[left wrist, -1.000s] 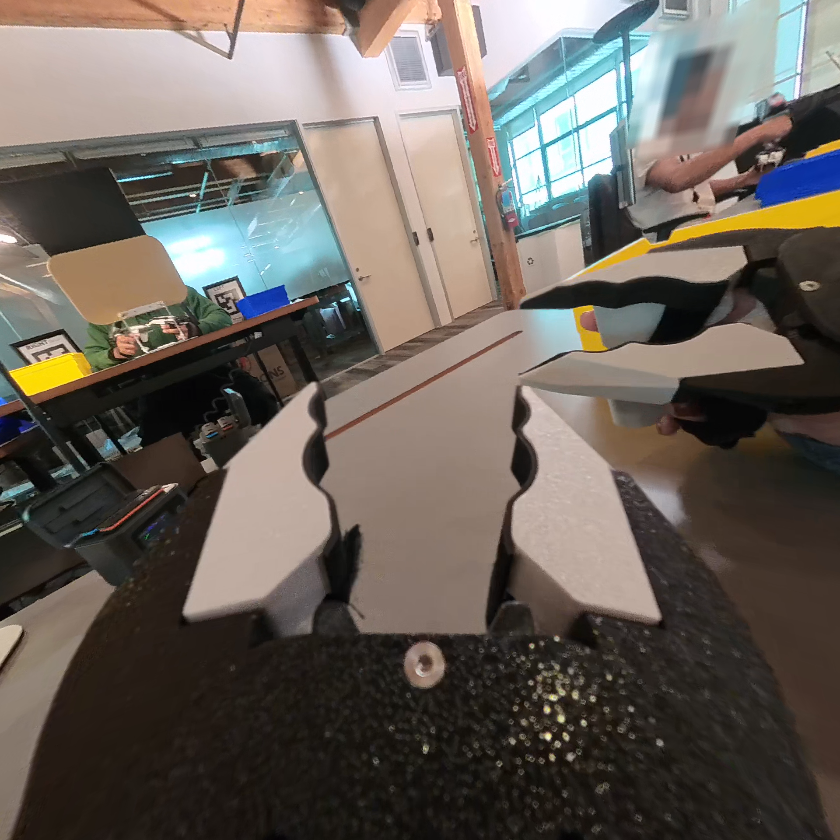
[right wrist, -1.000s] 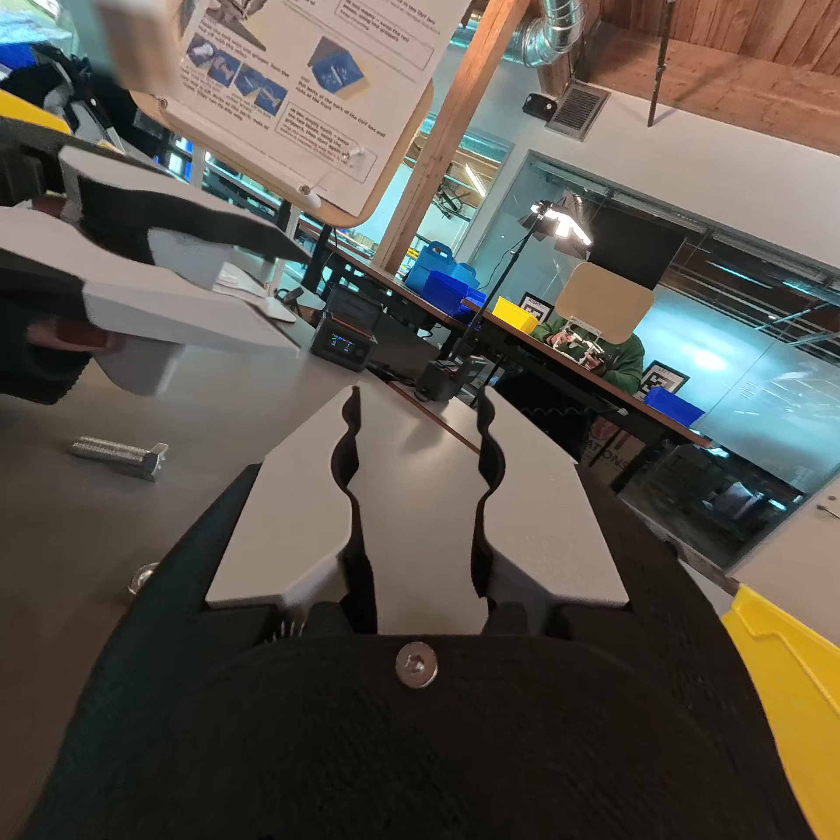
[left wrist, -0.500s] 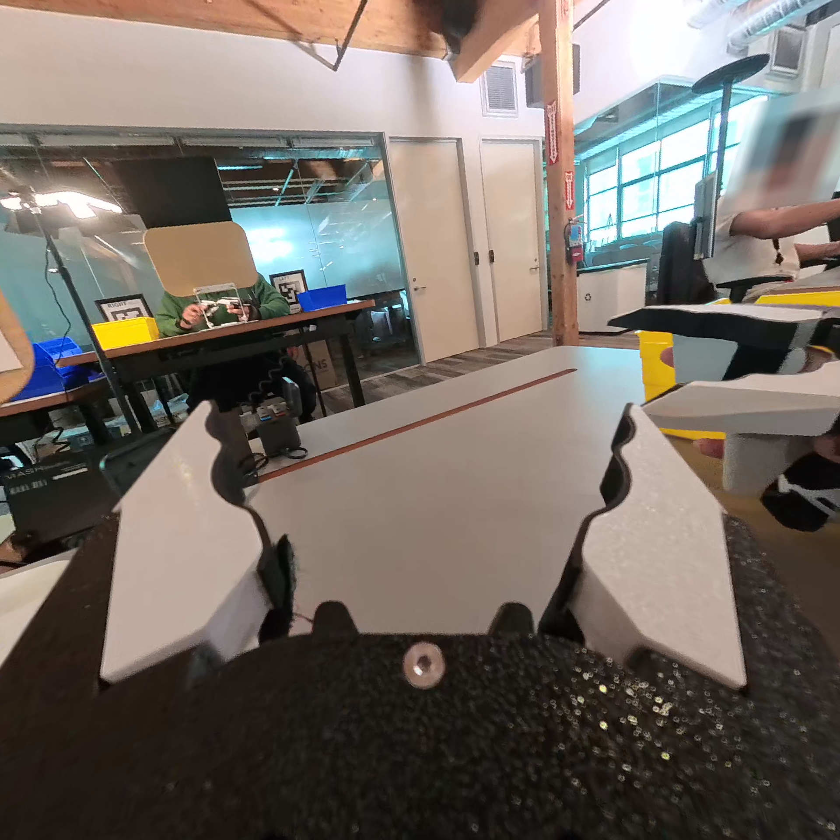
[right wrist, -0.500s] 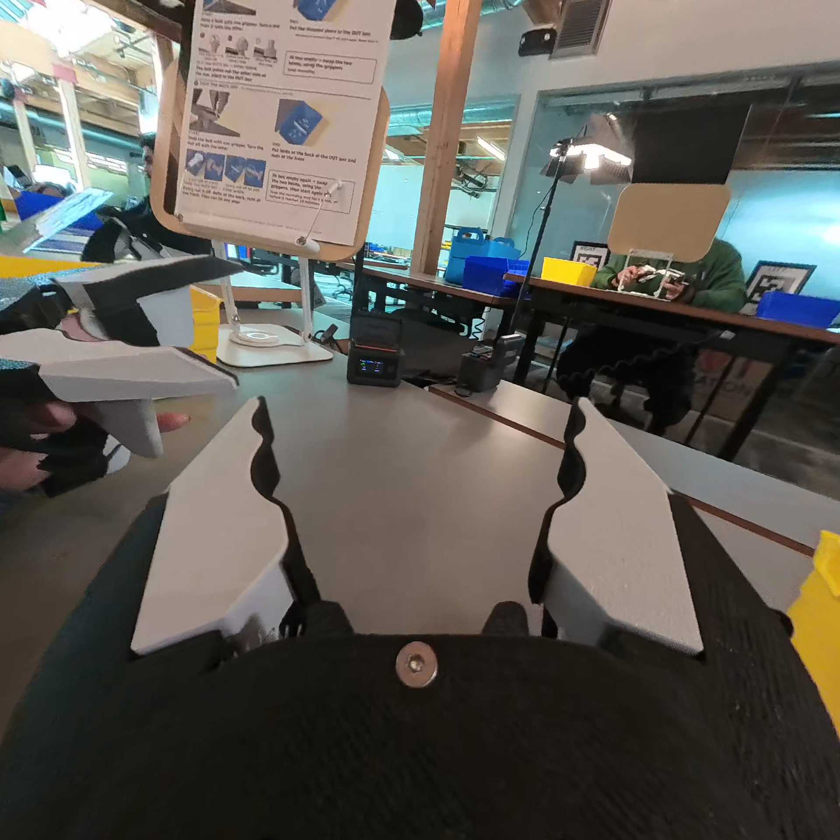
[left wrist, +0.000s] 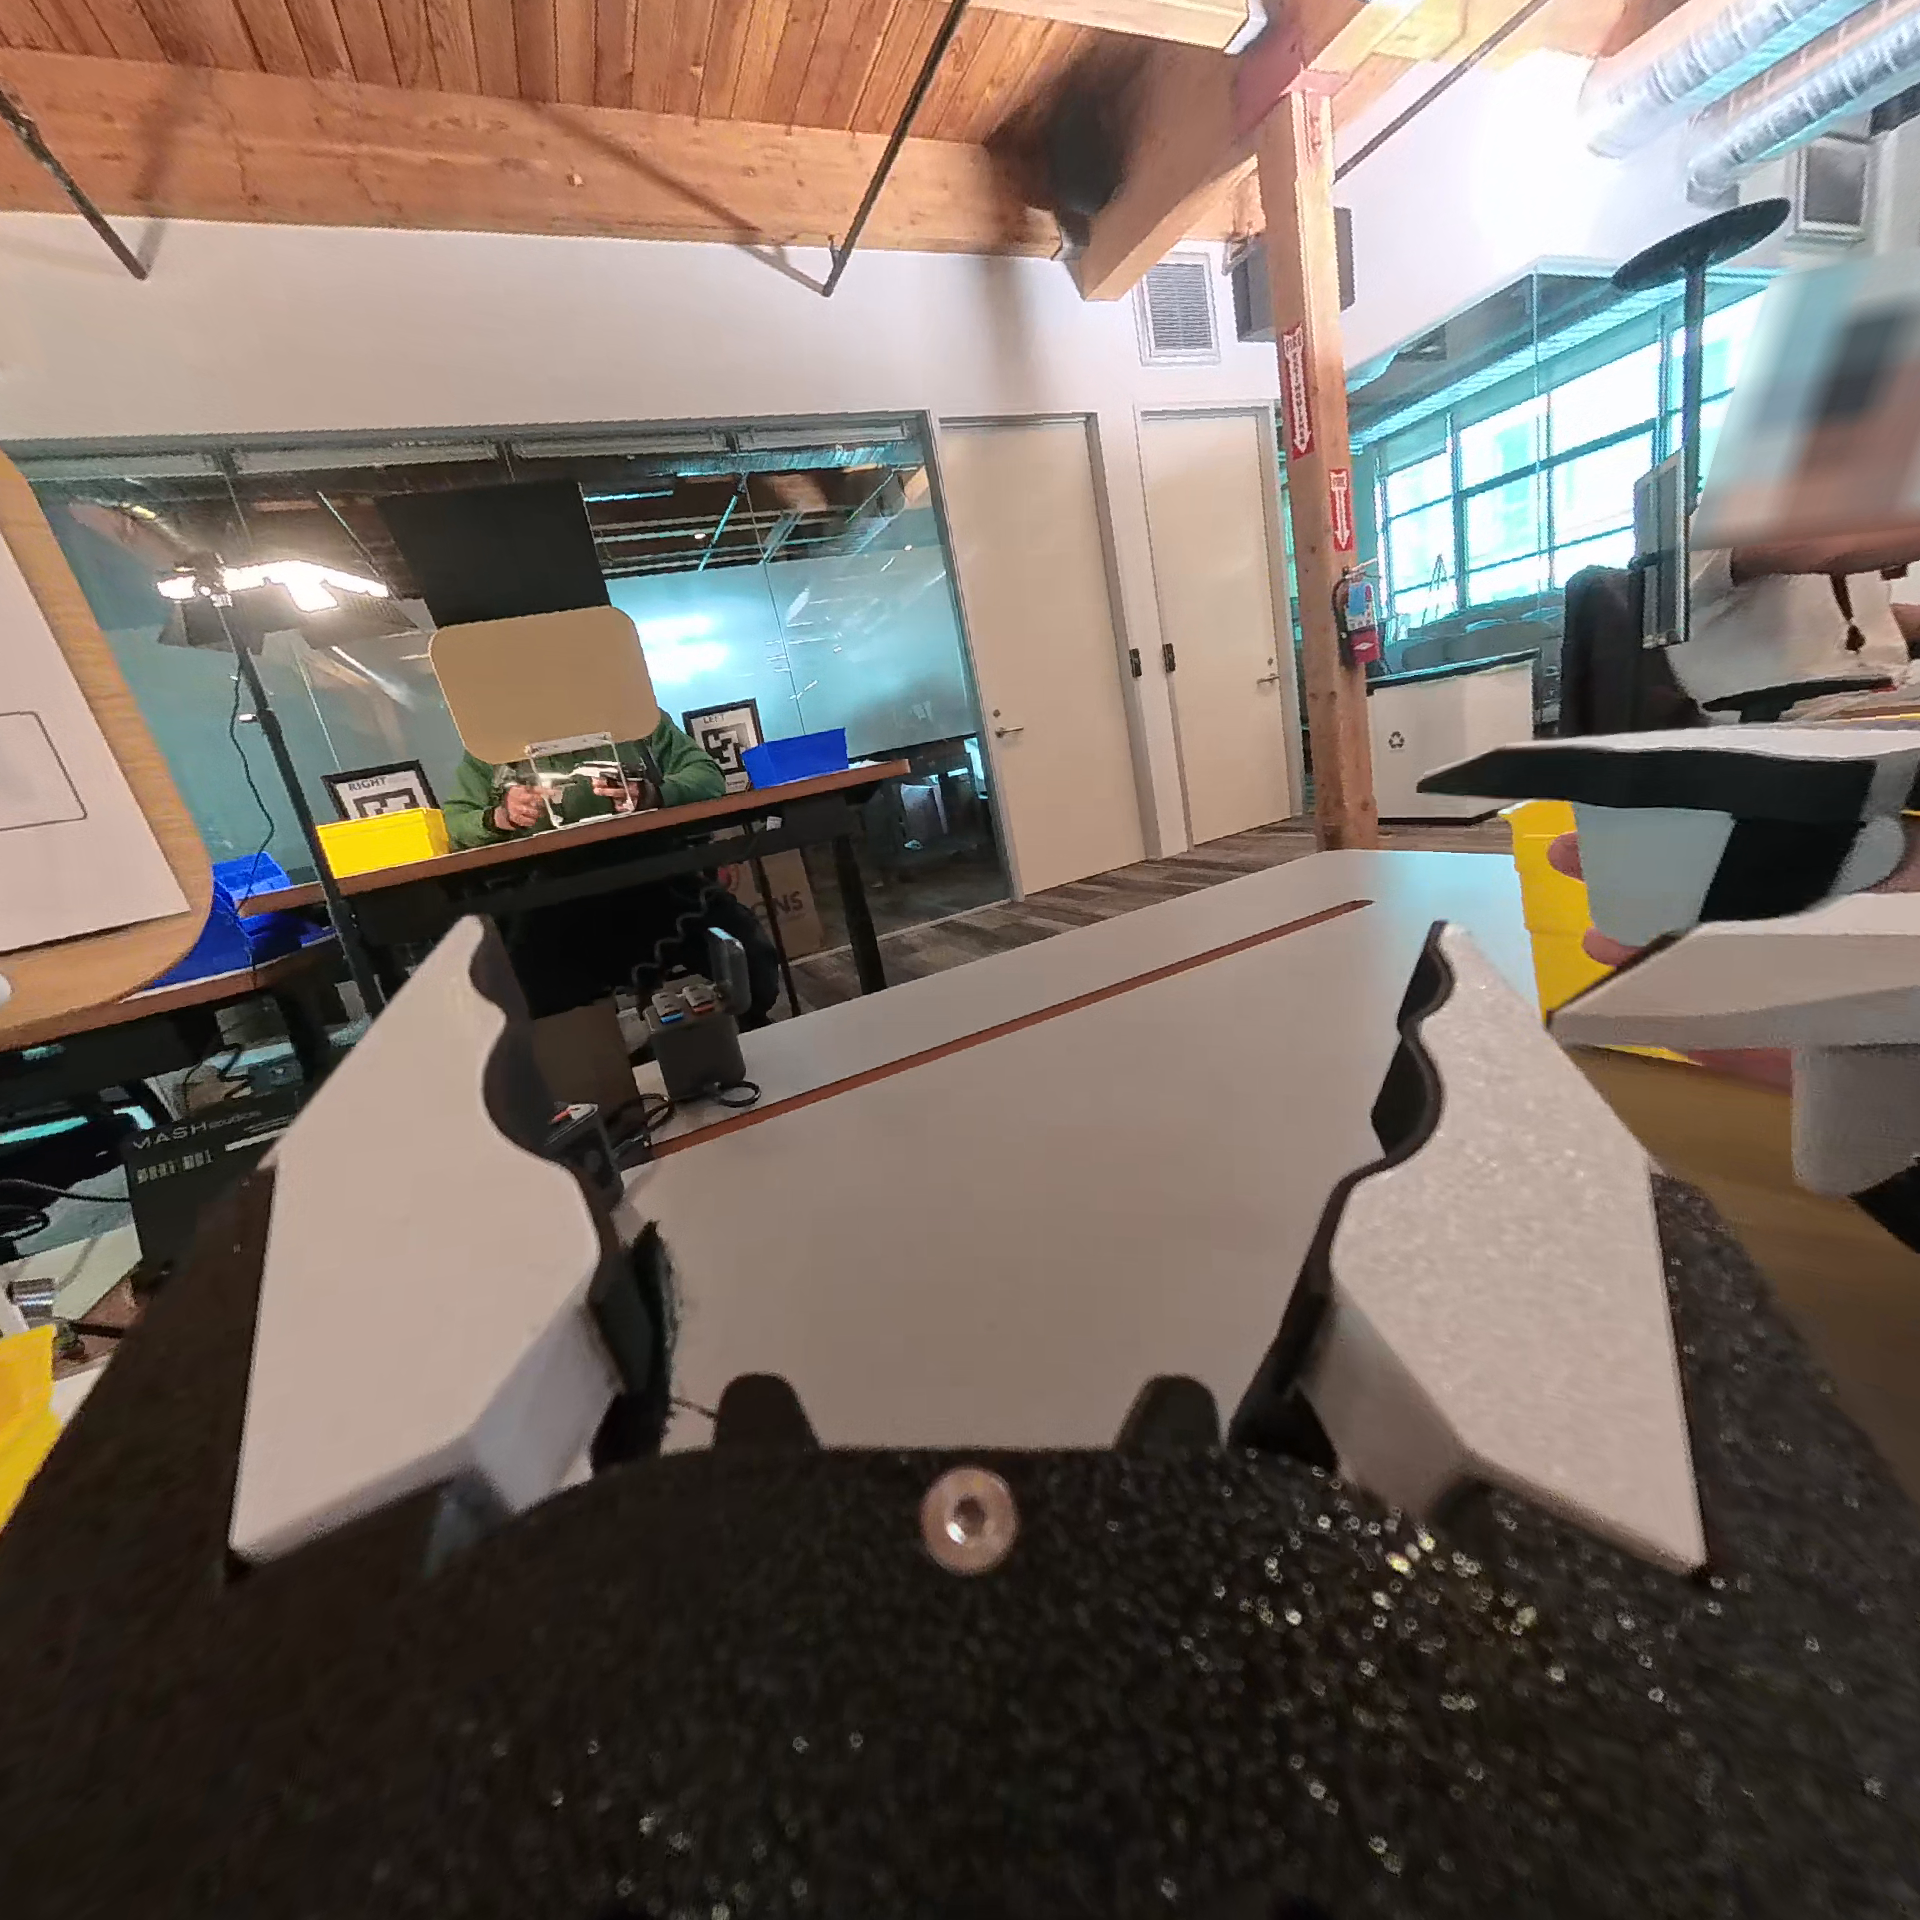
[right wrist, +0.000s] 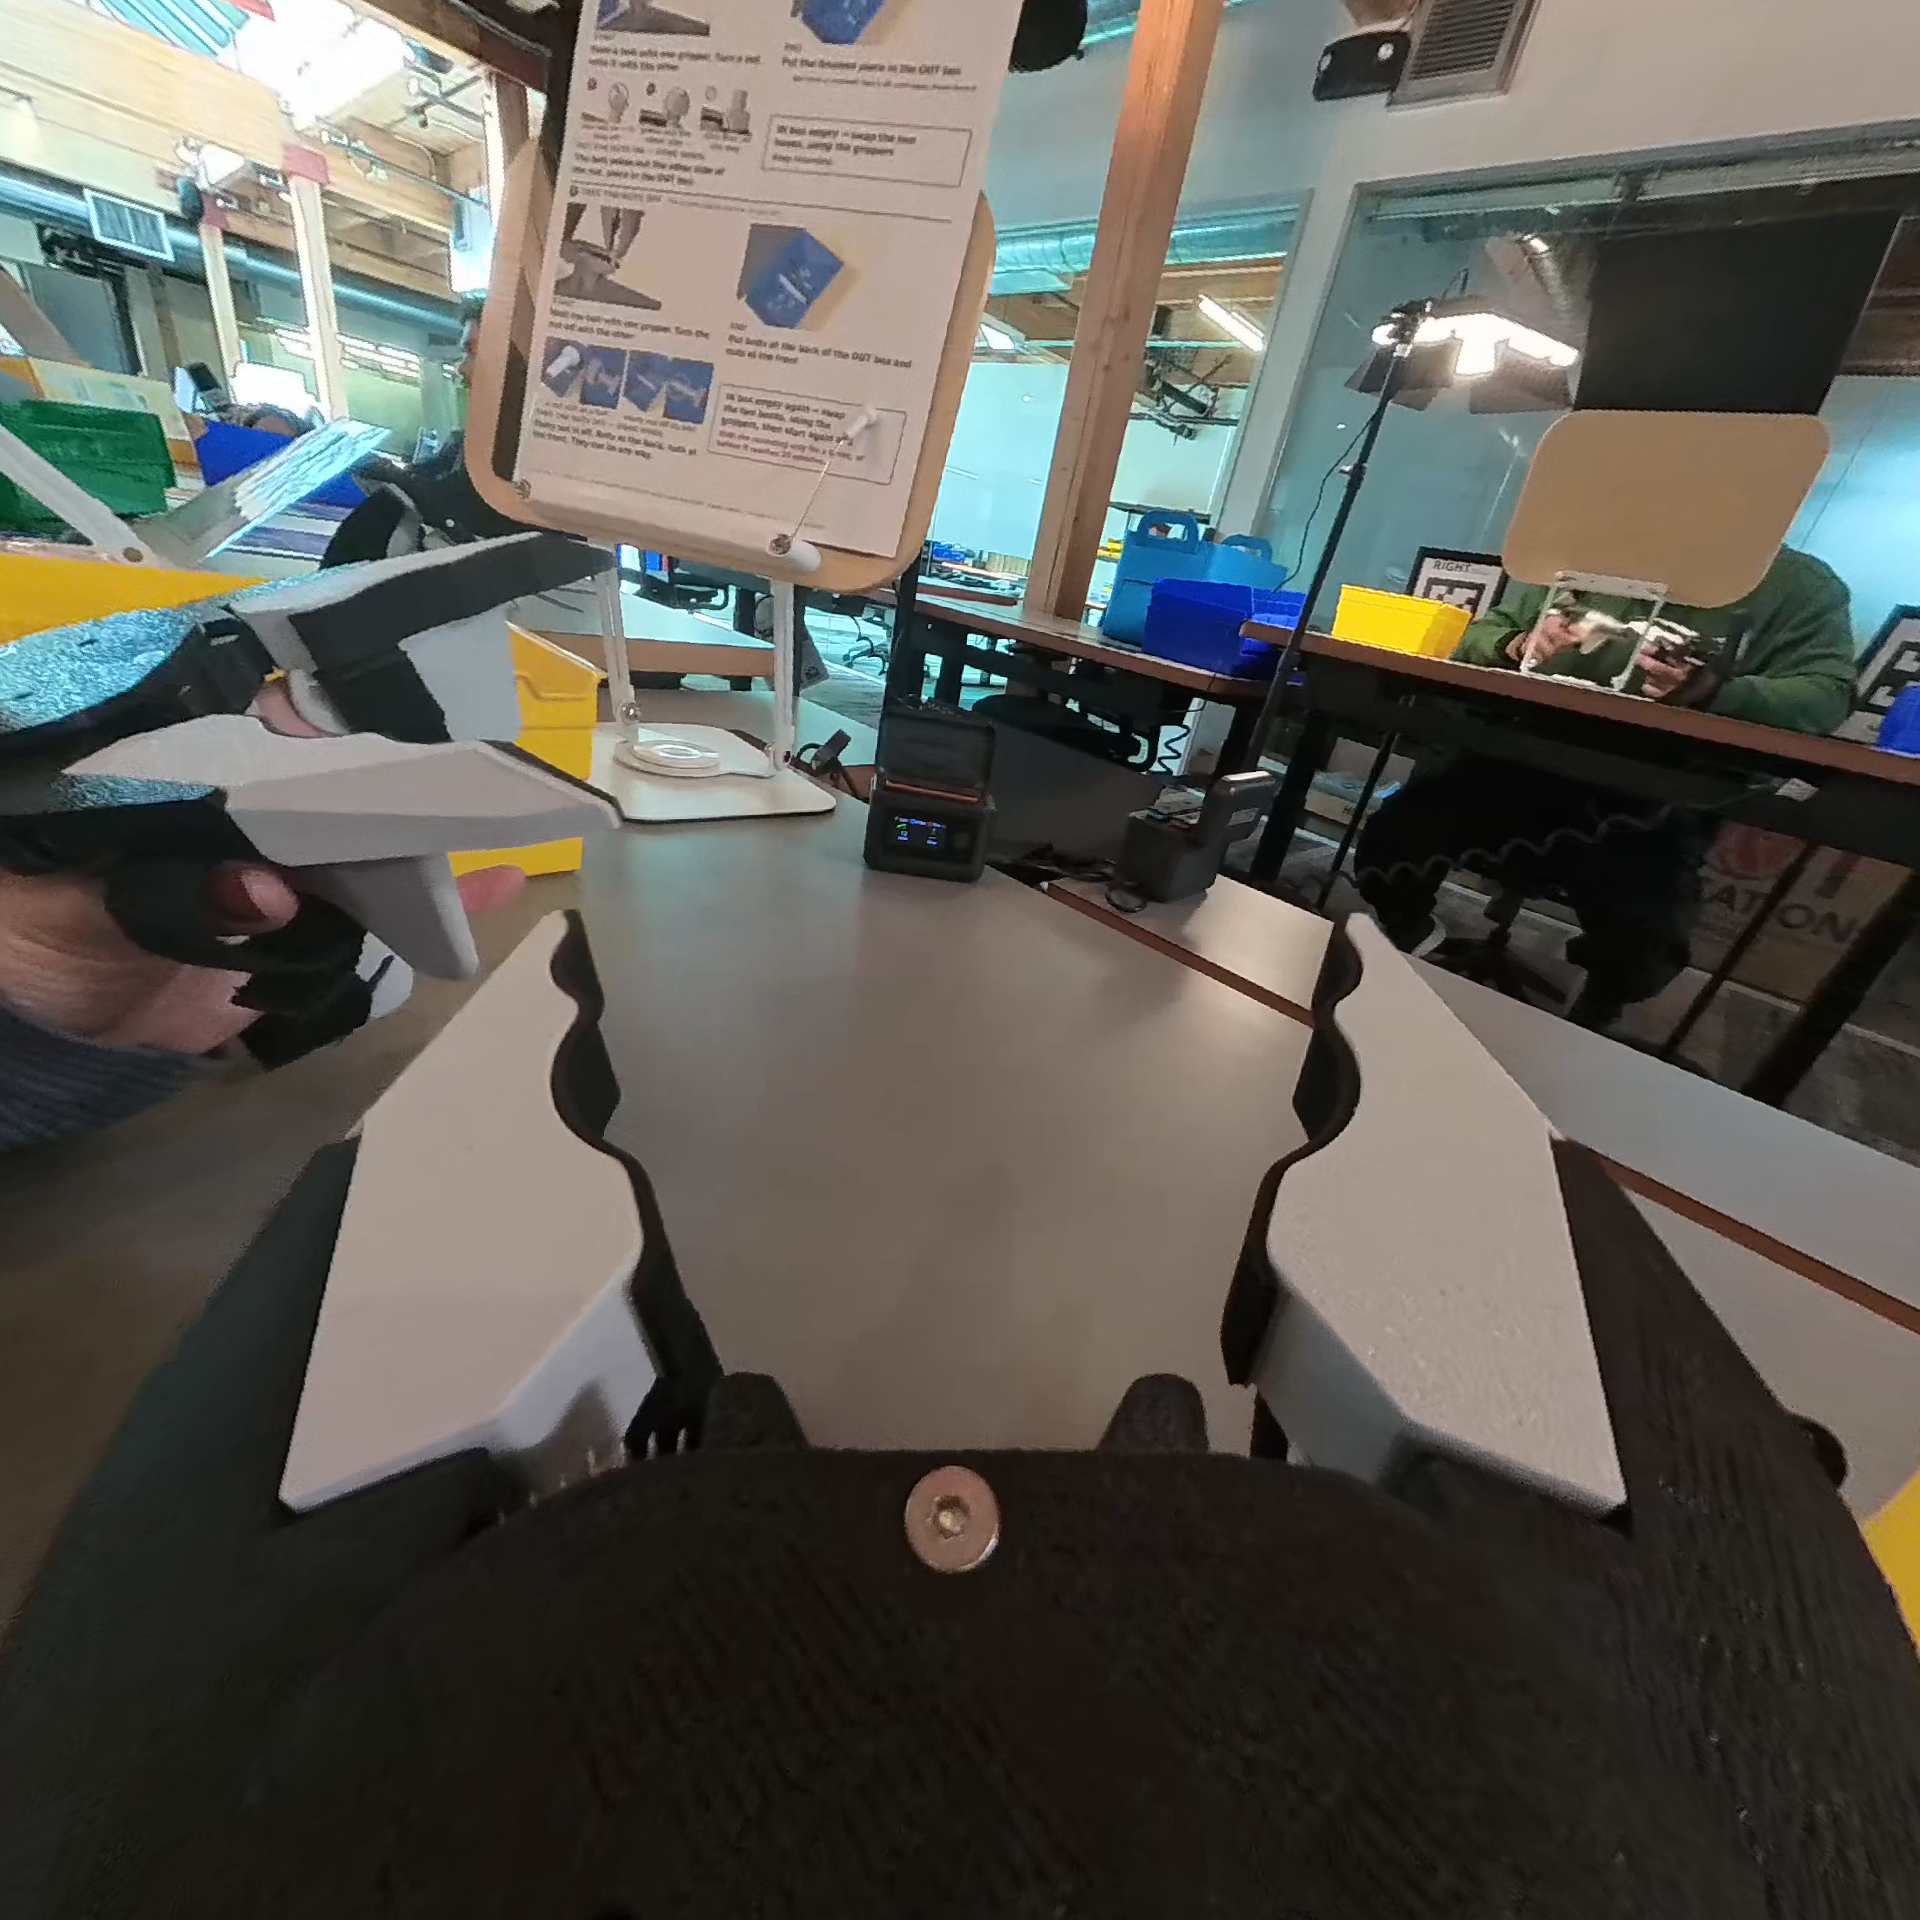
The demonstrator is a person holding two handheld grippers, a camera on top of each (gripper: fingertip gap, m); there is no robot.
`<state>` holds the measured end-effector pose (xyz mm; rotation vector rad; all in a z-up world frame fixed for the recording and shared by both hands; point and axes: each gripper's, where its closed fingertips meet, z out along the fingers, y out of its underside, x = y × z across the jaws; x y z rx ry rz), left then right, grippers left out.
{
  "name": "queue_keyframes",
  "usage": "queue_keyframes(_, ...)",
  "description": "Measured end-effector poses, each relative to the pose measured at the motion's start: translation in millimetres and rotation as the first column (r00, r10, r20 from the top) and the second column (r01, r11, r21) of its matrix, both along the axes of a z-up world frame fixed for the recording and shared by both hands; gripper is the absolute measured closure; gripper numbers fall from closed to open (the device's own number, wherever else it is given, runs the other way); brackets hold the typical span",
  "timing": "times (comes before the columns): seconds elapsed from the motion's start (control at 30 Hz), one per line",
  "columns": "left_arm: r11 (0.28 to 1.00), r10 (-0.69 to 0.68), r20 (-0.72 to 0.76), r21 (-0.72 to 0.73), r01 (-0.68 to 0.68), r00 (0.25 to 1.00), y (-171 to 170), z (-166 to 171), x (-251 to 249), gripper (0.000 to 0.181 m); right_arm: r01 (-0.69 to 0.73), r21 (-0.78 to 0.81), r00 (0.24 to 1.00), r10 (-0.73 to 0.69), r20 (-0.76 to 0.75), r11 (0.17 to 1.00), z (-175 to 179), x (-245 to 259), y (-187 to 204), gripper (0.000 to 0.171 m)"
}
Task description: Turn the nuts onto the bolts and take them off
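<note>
Above the smooth grey table top (left wrist: 1039, 1164) both tools hung with lots of free room. The left gripper (left wrist: 961, 1029) had its two white fingers (left wrist: 416, 1226) spread wide apart, with nothing between them. The right gripper (right wrist: 956, 997) was spread wide too, and it held nothing.

Past the left gripper the table ran far ahead, flat and bare, with a thin brown seam line (left wrist: 1018, 1029) crossing it. The table's far edge ended before a dark wood floor. On the right side stood a yellow plastic bin (left wrist: 1548, 935), partly hidden by the right gripper poking in from that edge.

No nuts or bolts could be seen in either view, so I cannot tell where they lay.

Only the right wrist view showed a paper instruction sheet on a rounded wooden board (right wrist: 738, 270), standing on a white stand at the far left. Near it sat a small black box with a lit screen (right wrist: 928, 800) and a grey charger block (right wrist: 1195, 831) by the table's far edge. That view also showed the left gripper from the side, held by a hand (right wrist: 135, 945), with a yellow bin behind it.

Only the left wrist view showed two white doors (left wrist: 1122, 644) and a wooden post (left wrist: 1314, 499). Both views showed a person in a green top (left wrist: 582, 779) at a far desk.
</note>
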<state>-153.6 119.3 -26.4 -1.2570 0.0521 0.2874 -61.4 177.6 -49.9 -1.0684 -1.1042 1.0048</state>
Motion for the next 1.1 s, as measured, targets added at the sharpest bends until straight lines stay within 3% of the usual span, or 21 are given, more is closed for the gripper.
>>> queue_keyframes(0.23, 0.999, -0.031, 0.022, -0.015, 0.031, 0.999, 4, -6, 3, 0.022, 0.007, -0.045, 1.000, -0.006, 0.022, 0.999, -13, -3, 6, 0.041)
queue_keyframes(0.4, 1.000, 0.008, -0.008, 0.004, -0.008, 1.000, -4, 4, -11, 0.026, 0.010, -0.026, 1.000, -0.010, 0.014, 1.000, -9, 0, 6, 0.053)
queue_keyframes(0.5, 1.000, -0.006, 0.046, 0.003, 0.006, 0.999, -6, 4, -20, 0.028, -0.008, -0.028, 0.999, 0.009, 0.036, 1.000, -11, 0, 3, 0.057)
queue_keyframes(0.6, 0.987, -0.114, 0.092, -0.100, 0.123, 0.989, 2, -13, -14, 0.056, -0.037, -0.033, 0.997, 0.039, 0.064, 0.999, -15, -1, -2, 0.063)
queue_keyframes(0.7, 0.908, -0.270, 0.204, -0.271, 0.319, 0.941, 10, -38, 5, 0.073, -0.117, -0.062, 0.981, 0.125, 0.150, 0.991, -29, -4, -12, 0.066)
queue_keyframes(0.73, 0.845, -0.336, 0.257, -0.344, 0.410, 0.906, 11, -48, 16, 0.086, -0.151, -0.078, 0.968, 0.164, 0.192, 0.985, -36, -5, -17, 0.067)
queue_keyframes(0.8, 0.732, -0.377, 0.365, -0.445, 0.516, 0.851, 8, -64, 27, 0.095, -0.186, -0.092, 0.948, 0.203, 0.244, 0.978, -43, -3, -22, 0.072)
queue_keyframes(0.9, 0.645, -0.388, 0.418, -0.514, 0.566, 0.821, 0, -75, 32, 0.117, -0.216, -0.085, 0.931, 0.231, 0.281, 0.973, -47, -2, -28, 0.081)
queue_keyframes(0.97, 0.557, -0.379, 0.447, -0.588, 0.586, 0.810, -7, -88, 35, 0.120, -0.230, -0.080, 0.920, 0.244, 0.306, 0.970, -50, -2, -31, 0.084)
queue_keyframes(1.1, 0.502, -0.364, 0.376, -0.691, 0.519, 0.852, -13, -102, 34, 0.130, -0.253, -0.043, 0.900, 0.252, 0.355, 0.966, -58, -2, -38, 0.094)
